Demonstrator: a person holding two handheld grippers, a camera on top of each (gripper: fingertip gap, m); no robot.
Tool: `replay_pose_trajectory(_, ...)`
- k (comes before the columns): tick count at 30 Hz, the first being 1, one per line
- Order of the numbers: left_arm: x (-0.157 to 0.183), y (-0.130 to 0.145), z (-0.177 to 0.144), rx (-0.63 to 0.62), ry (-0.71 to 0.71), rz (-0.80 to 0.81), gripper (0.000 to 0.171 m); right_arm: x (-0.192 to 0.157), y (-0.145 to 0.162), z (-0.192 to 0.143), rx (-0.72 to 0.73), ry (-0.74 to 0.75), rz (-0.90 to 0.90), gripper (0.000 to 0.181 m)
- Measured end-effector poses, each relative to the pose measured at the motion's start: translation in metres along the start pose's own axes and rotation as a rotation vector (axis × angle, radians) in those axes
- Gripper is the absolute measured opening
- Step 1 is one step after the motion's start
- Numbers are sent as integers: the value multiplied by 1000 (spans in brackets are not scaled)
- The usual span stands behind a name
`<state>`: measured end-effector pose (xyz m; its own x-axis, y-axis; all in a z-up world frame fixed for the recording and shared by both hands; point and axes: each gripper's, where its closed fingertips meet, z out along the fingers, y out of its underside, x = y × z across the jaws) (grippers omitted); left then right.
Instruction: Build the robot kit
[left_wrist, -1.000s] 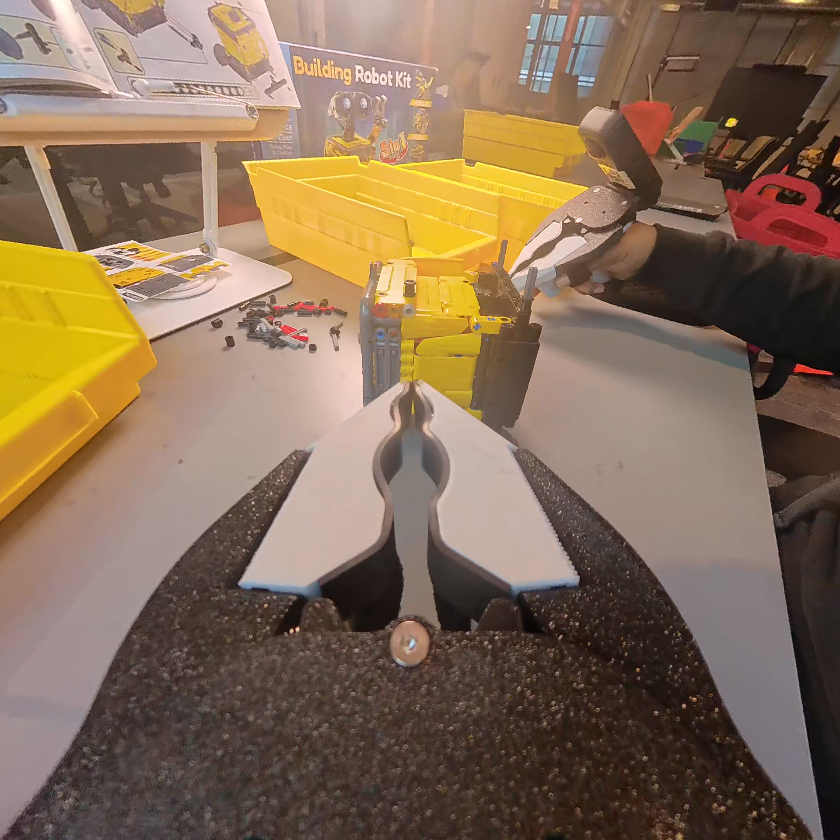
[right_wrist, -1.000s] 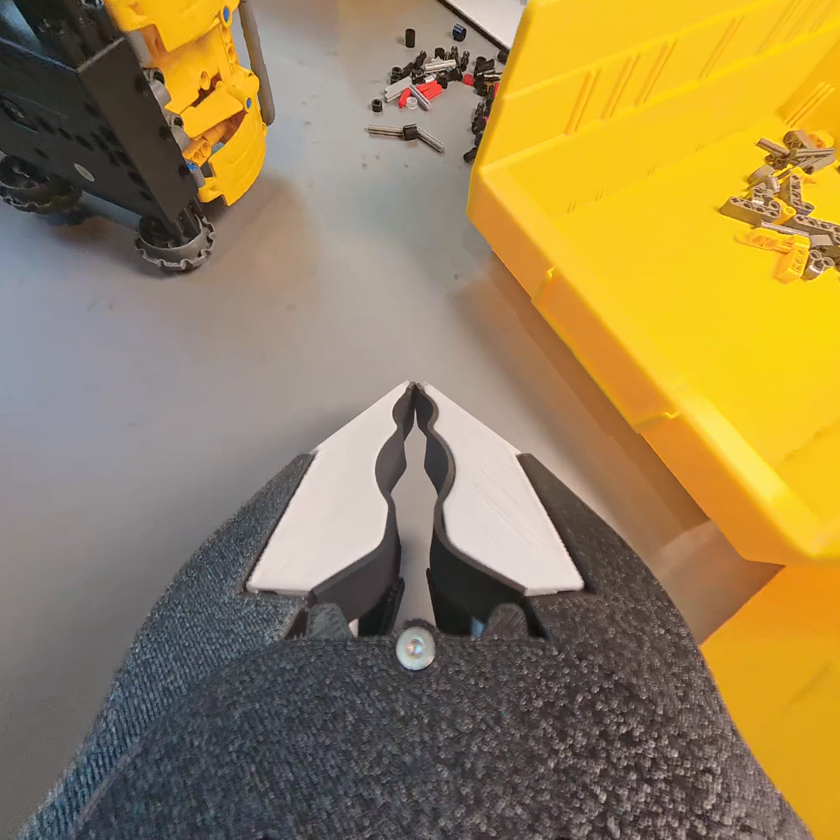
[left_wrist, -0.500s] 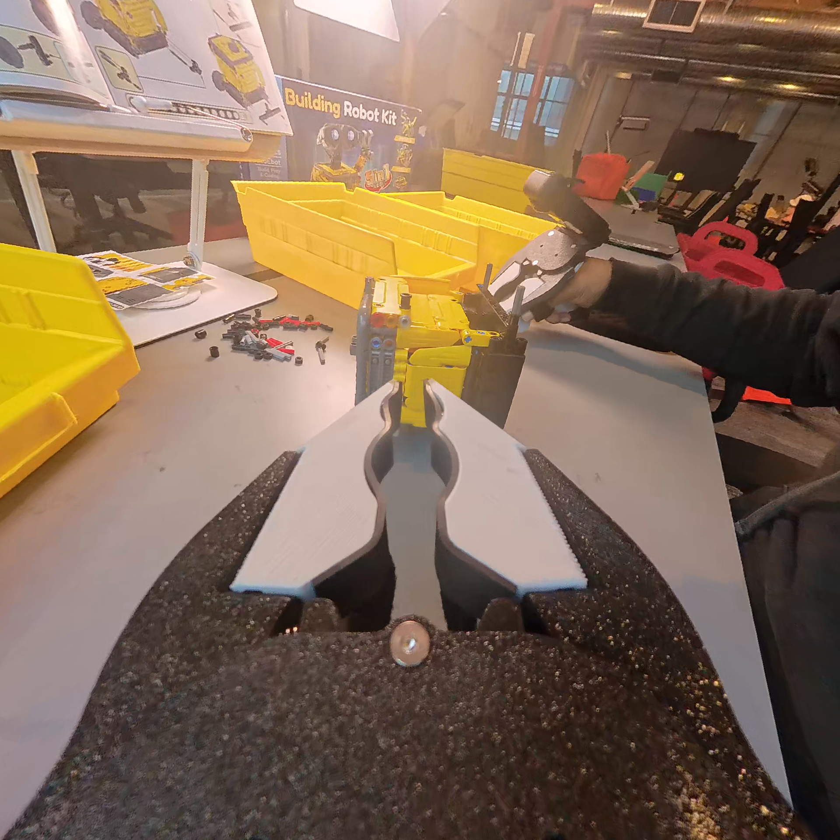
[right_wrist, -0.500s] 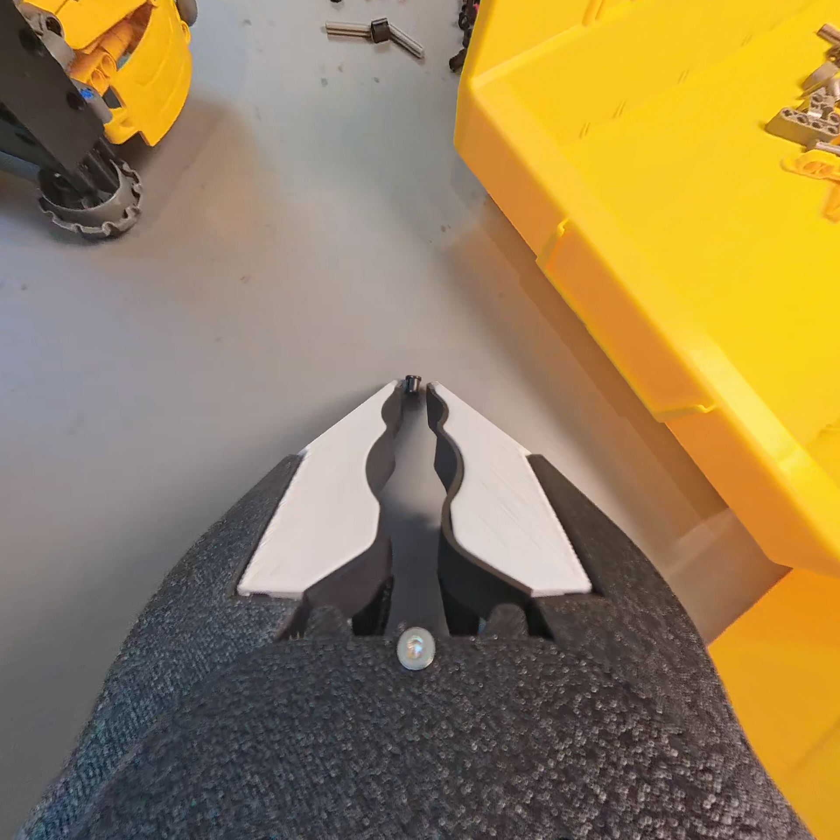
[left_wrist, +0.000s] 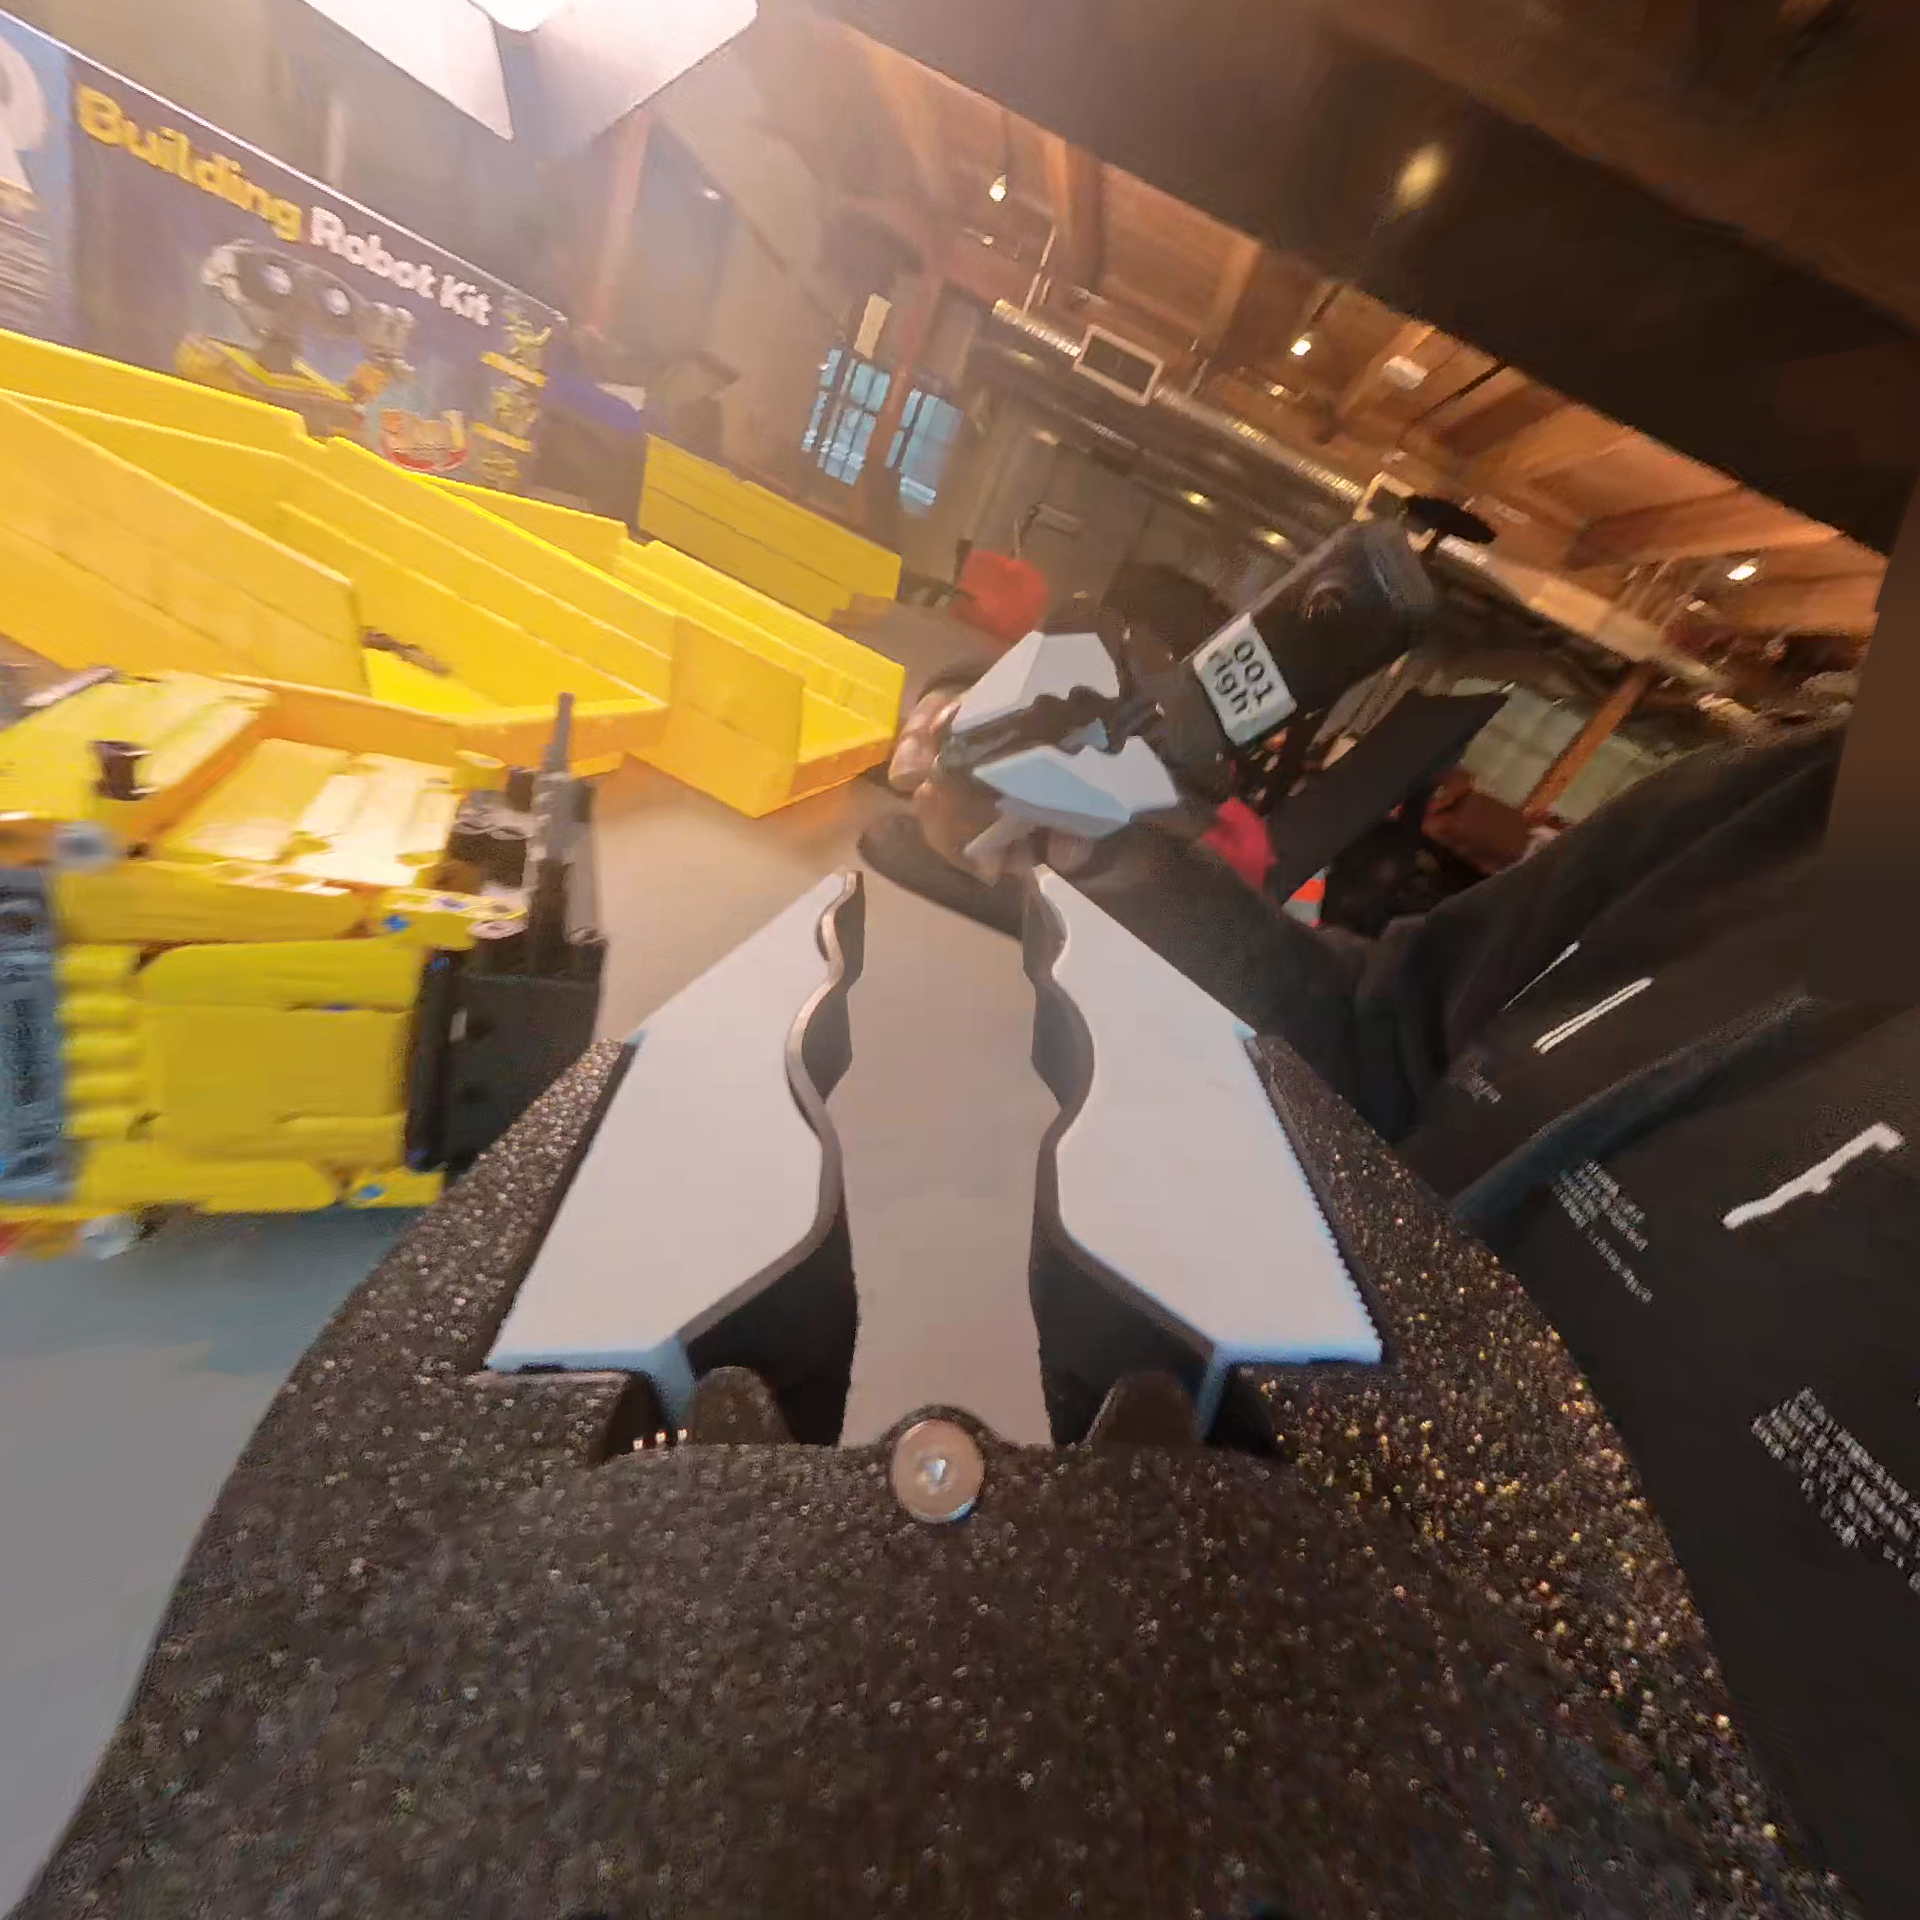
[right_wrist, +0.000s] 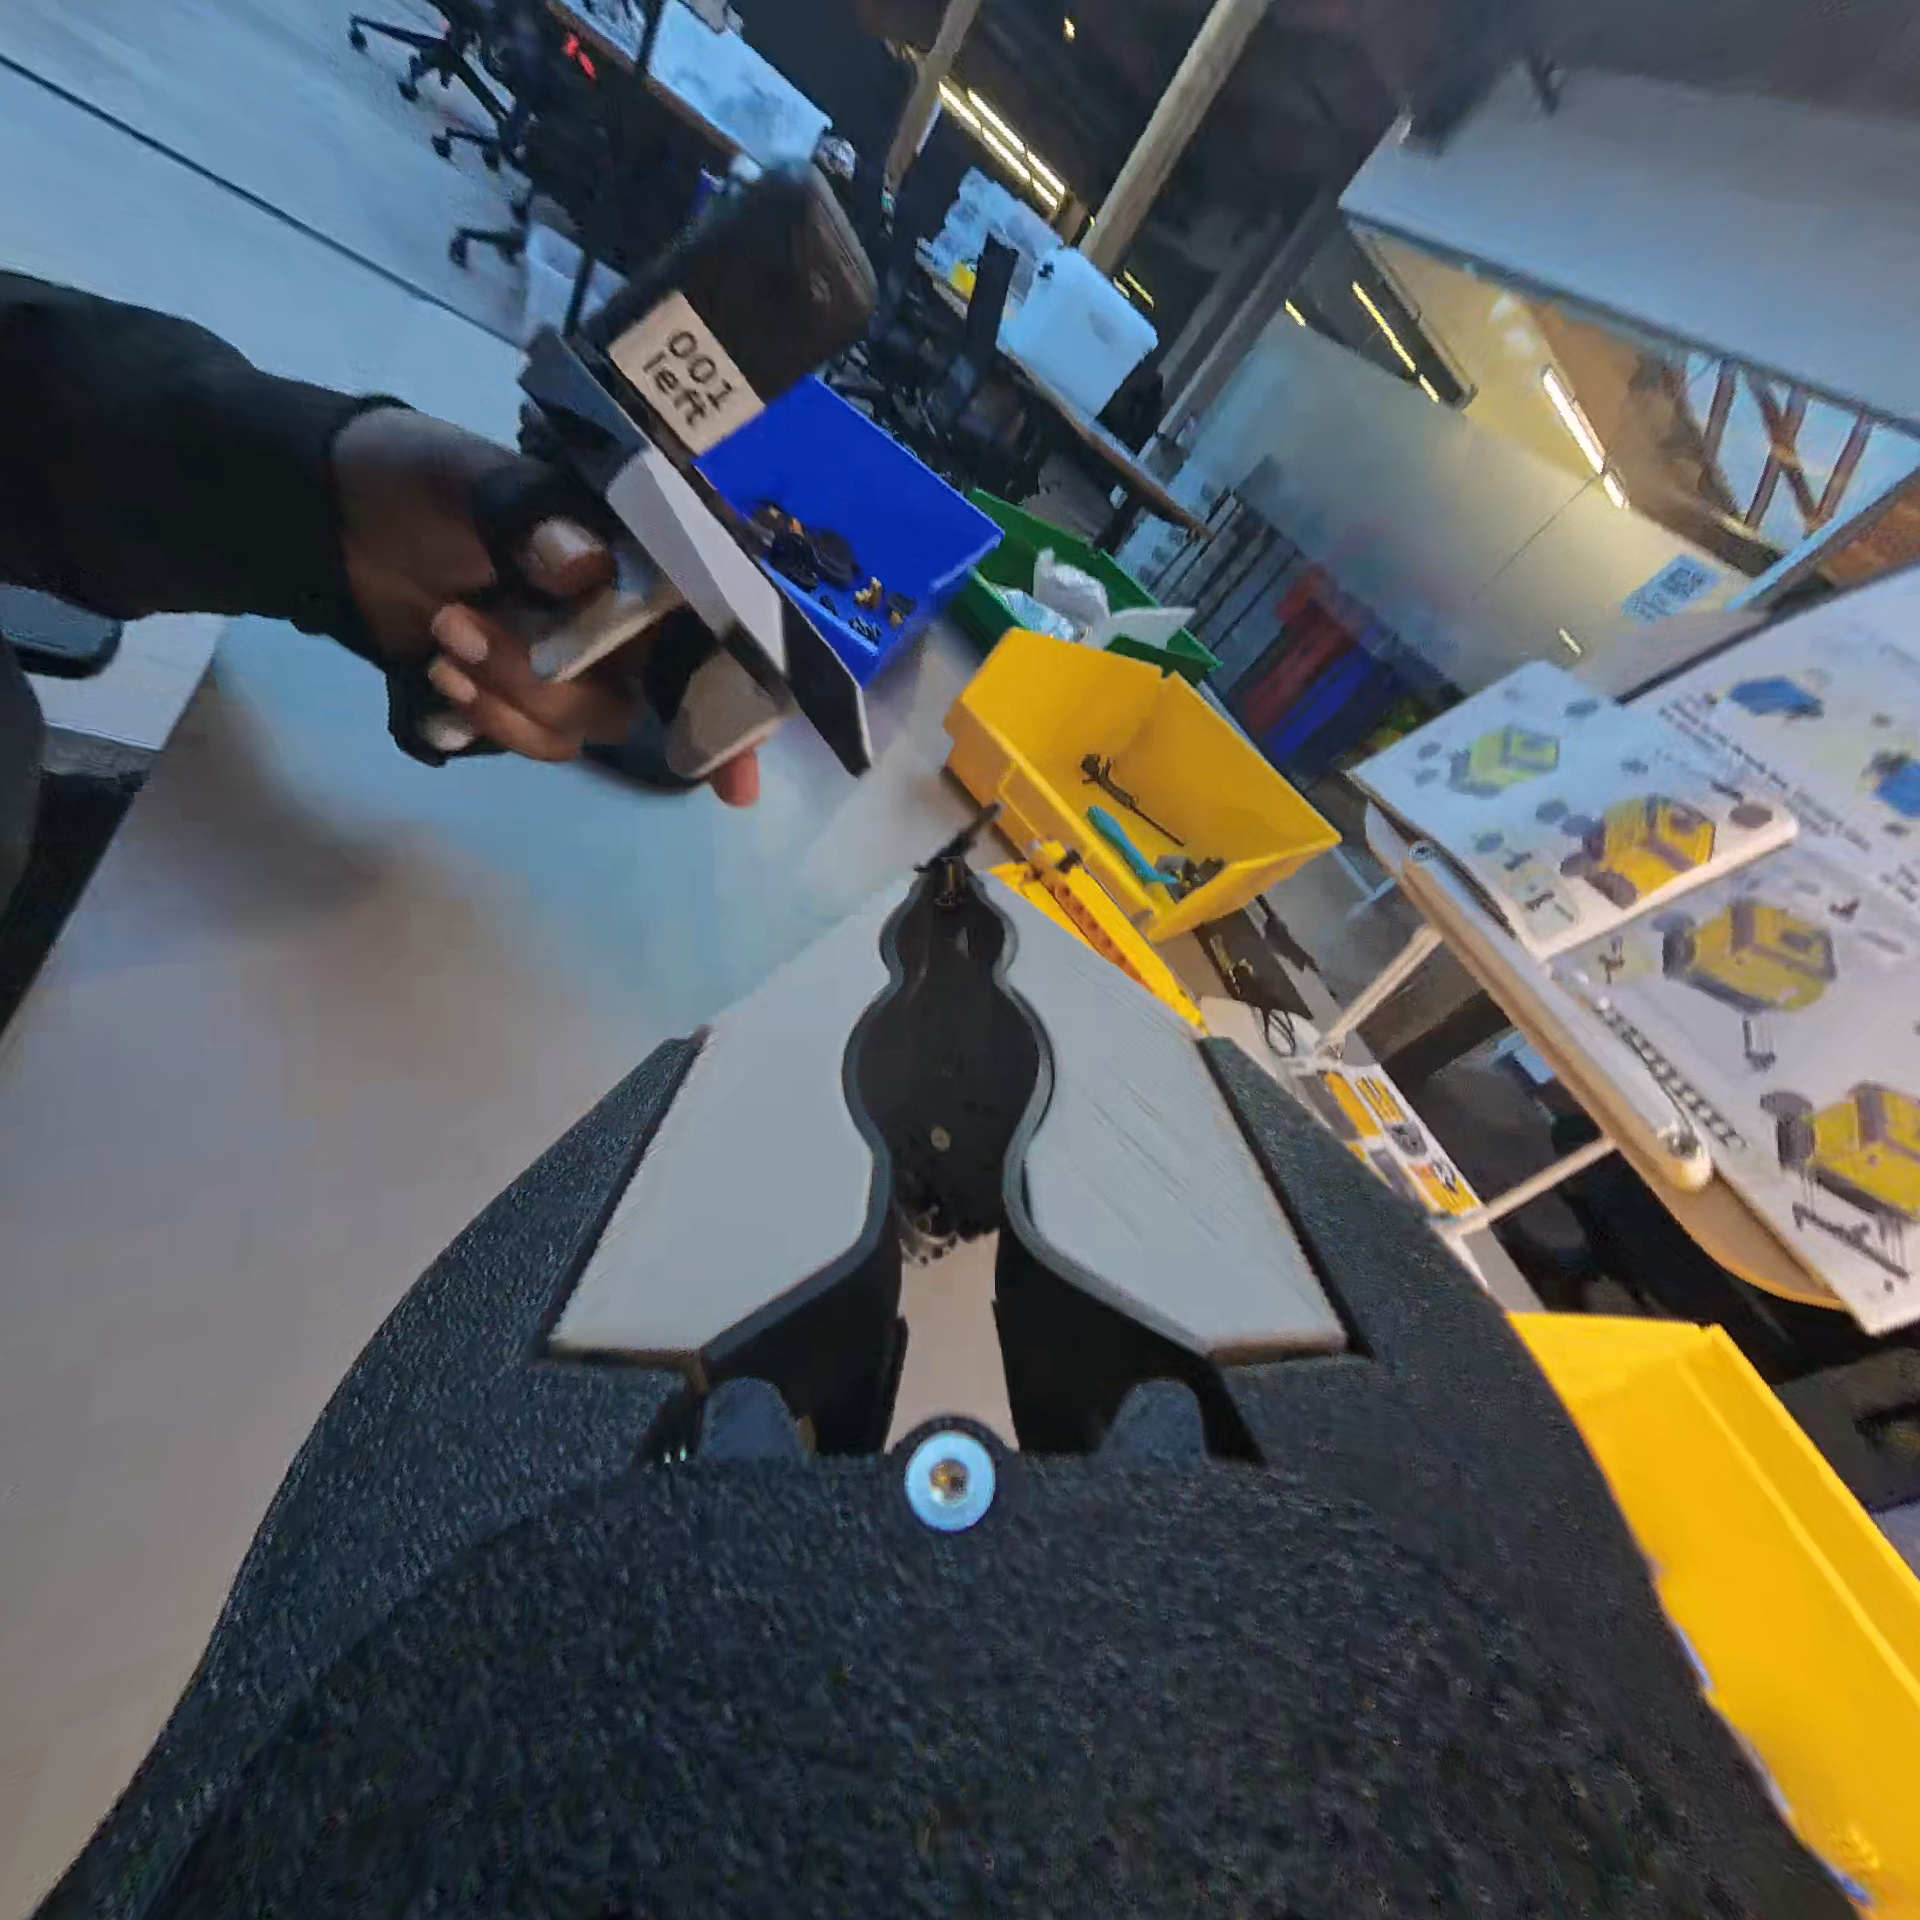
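Note:
A yellow and black brick-built robot model (left_wrist: 260, 987) stands on the grey table (left_wrist: 644, 894), to the left of my left gripper (left_wrist: 948, 894). The left gripper is open and empty and points past the model. My right gripper (right_wrist: 943, 885) is nearly closed, pinching a small black pin (right_wrist: 943, 891) at its tips, just above the model's yellow and black top (right_wrist: 1091, 935). In the left wrist view the right gripper (left_wrist: 951, 750) is held in a hand beyond my fingertips. In the right wrist view the left gripper (right_wrist: 810, 748) is held in a hand, up and to the left.
Large yellow bins (left_wrist: 468, 623) and a kit box (left_wrist: 260, 260) stand behind the model. A blue bin (right_wrist: 862, 520), a green bin (right_wrist: 1039, 582), a yellow bin with tools (right_wrist: 1143, 758), an instruction booklet on a stand (right_wrist: 1714, 935) and another yellow bin (right_wrist: 1766, 1558) lie to the right. My right fingertips sit around 6 centimeters from my left ones.
The left gripper opened wider and swung right, so the model is now at its left. The right gripper rose off the table with the small pin and turned level over the model.

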<state>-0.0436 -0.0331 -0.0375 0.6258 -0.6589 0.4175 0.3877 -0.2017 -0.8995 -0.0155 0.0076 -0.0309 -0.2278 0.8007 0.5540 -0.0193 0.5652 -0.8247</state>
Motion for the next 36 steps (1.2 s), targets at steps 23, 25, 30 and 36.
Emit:
replay_pose_trajectory(23, 42, 2, 18, 0, 114, 74, 4, -40, -38, 10, 68, -52, -110, 7)
replay_pose_trajectory(25, 49, -1, 16, 42, 201, 22, 4, -42, -45, 8, 122, -77, -54, 7)
replay_pose_trajectory(30, 61, -10, 11, 159, 422, -211, 4, -44, -60, 6, 196, -112, -3, 7)
replay_pose_trajectory(36, 63, -11, 9, 201, 502, -286, 4, -45, -62, 6, 191, -128, -8, 7)
